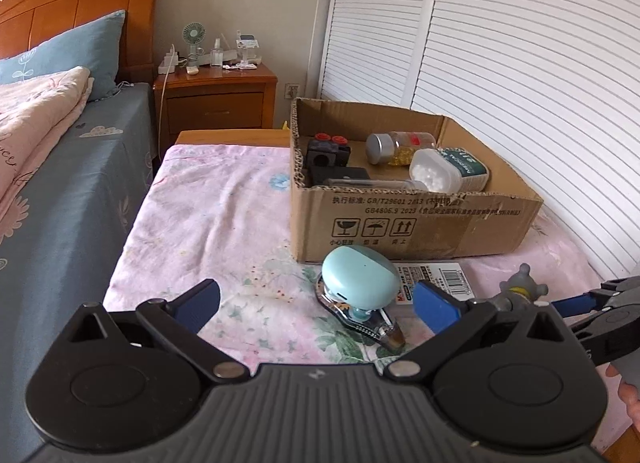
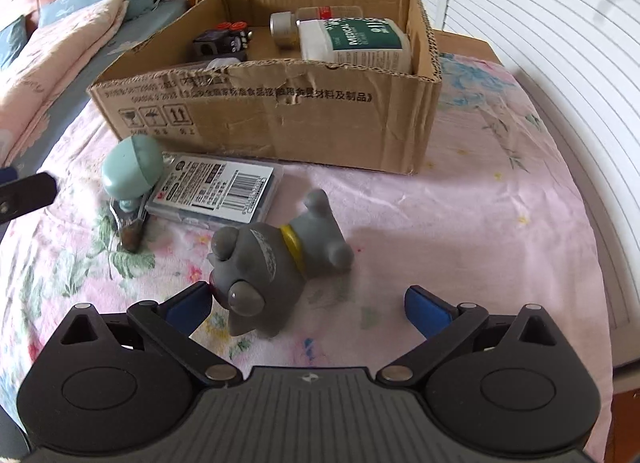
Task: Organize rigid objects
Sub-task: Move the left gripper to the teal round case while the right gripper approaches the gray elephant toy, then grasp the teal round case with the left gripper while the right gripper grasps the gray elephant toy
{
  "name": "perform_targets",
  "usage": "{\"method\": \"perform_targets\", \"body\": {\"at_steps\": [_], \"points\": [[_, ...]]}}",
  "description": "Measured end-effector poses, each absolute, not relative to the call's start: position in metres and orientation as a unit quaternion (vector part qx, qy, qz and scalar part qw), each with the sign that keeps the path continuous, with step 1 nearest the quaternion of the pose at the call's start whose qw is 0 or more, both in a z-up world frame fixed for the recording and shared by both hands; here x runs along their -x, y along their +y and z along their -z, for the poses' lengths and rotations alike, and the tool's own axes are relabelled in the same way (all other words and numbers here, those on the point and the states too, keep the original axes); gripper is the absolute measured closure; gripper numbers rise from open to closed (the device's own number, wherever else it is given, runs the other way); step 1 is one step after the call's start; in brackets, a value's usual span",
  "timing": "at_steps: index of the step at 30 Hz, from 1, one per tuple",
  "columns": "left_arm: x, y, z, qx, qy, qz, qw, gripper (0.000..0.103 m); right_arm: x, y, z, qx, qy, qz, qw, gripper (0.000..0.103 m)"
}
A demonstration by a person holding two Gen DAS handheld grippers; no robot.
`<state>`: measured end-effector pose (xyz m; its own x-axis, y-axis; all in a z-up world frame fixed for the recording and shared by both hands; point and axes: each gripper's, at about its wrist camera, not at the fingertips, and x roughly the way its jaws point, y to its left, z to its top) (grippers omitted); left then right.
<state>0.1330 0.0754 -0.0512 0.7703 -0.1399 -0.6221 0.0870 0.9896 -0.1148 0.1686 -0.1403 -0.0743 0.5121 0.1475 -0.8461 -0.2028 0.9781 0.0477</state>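
The right tool [image 2: 308, 309] is spread wide above the pink floral cloth [image 2: 480, 231], its left pad touching the head of a grey rubber dog toy with a yellow collar [image 2: 276, 263] lying between its fingers. The left tool [image 1: 316, 301] is also wide, a mint-green oval case [image 1: 360, 277] just ahead between its pads. Beyond both stands an open cardboard box [image 1: 400, 219] holding bottles.

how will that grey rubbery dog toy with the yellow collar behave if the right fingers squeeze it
The grey rubbery dog toy with the yellow collar looks like soft moulded rubber, so it probably gives under the open right gripper rather than cracking. Its rounded, bulging head may slip sideways. It lies on its side on the floral pink cloth, so tipping seems unlikely.
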Motion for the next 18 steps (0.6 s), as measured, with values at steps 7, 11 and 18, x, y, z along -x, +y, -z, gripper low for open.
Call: {"method": "perform_targets", "body": {"at_steps": [7, 11, 18], "points": [[-0.149, 0.058, 0.069, -0.002, 0.372, 0.082, 0.925, 0.001, -0.165, -0.132, 0.078, 0.081, 0.466, -0.127, 0.872, 0.000], [-0.156, 0.051, 0.074, -0.041, 0.379, 0.096, 0.920, 0.001, -0.162, -0.135, 0.079, 0.083, 0.453, -0.136, 0.877, 0.000], [-0.171, 0.041, 0.072, -0.064, 0.385, 0.108, 0.914, 0.002, -0.161, -0.137, 0.079, 0.085, 0.444, -0.143, 0.880, 0.000]]}}
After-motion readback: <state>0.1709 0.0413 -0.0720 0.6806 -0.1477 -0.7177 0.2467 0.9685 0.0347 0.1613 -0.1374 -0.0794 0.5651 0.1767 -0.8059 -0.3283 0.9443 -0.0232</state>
